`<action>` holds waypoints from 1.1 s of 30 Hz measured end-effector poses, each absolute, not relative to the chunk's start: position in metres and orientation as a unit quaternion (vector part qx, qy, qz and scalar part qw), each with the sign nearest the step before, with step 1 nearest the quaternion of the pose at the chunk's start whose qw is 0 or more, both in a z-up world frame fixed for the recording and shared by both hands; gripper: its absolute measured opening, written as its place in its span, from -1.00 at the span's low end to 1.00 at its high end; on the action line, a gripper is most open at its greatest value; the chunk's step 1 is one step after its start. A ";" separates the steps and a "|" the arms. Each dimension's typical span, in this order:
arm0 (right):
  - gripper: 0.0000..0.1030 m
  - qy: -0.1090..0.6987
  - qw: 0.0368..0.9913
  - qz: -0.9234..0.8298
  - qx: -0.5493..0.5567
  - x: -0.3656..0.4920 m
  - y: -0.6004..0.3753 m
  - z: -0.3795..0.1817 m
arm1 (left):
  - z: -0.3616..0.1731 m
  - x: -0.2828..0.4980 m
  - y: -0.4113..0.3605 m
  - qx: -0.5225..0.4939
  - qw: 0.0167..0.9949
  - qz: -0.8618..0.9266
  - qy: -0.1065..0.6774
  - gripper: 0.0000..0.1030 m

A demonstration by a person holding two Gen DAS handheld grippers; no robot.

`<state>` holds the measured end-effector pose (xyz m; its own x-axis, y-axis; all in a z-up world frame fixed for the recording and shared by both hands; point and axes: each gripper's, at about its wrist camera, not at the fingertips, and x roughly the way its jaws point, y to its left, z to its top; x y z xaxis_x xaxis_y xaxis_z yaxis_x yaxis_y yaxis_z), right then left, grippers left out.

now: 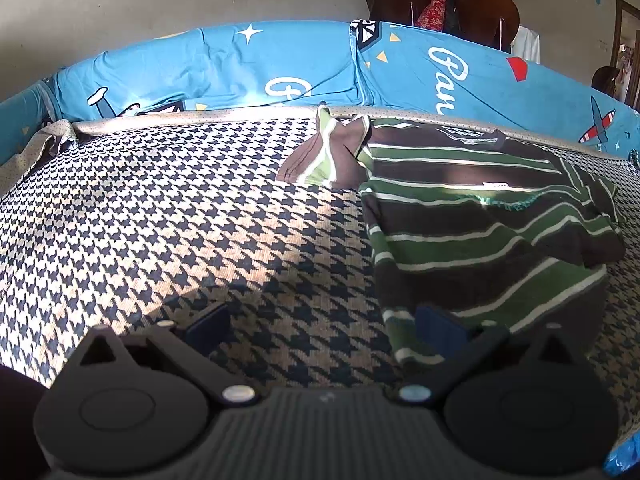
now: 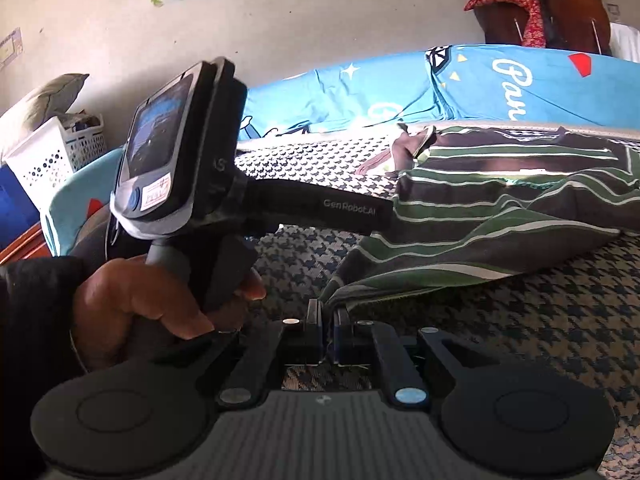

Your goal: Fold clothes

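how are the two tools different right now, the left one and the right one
The left tool stands wide open, while the right tool is shut on a corner of the striped shirt. The left tool holds nothing, its right finger merely at the shirt's near edge; the right tool has the cloth lifted off the houndstooth cover. Both are dark, of the same build, and point toward the blue sheet.

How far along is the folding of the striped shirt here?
Early. Done: the striped shirt lies on the checked bed cover, partly doubled over but rumpled, one sleeve sticking out. In hand: the right gripper is shut on the shirt's near edge, lifting it; the left gripper is open beside the shirt's near corner, holding nothing. Left: tucking the sleeve in and making neat folds.
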<state>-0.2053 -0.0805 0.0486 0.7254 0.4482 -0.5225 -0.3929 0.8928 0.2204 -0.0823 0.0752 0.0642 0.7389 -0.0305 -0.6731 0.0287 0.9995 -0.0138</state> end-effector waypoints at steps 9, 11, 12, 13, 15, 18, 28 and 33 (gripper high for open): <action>-0.61 0.316 0.914 0.252 0.047 -0.206 -0.081 0.043 | 0.063 -0.083 0.072 0.005 0.932 -0.019 0.361 1.00; -0.60 0.324 0.908 0.265 0.038 -0.209 -0.078 0.042 | 0.063 -0.084 0.070 0.009 0.932 -0.022 0.360 1.00; -0.60 0.328 0.905 0.270 0.034 -0.209 -0.077 0.042 | 0.063 -0.084 0.070 0.010 0.932 -0.022 0.360 1.00; -0.60 0.326 0.905 0.269 0.033 -0.210 -0.077 0.042 | 0.063 -0.084 0.070 0.011 0.932 -0.022 0.360 1.00; -0.60 0.323 0.908 0.265 0.033 -0.211 -0.078 0.043 | 0.062 -0.083 0.070 0.010 0.932 -0.021 0.363 1.00; -0.60 0.318 0.911 0.260 0.032 -0.212 -0.080 0.045 | 0.061 -0.081 0.073 0.005 0.930 -0.017 0.367 1.00; -0.37 0.304 0.924 0.233 0.007 -0.211 -0.075 0.044 | 0.059 -0.078 0.077 -0.008 0.928 -0.010 0.371 1.00; -0.23 0.315 0.922 0.223 -0.045 -0.209 -0.062 0.036 | 0.058 -0.076 0.080 -0.015 0.927 -0.005 0.376 1.00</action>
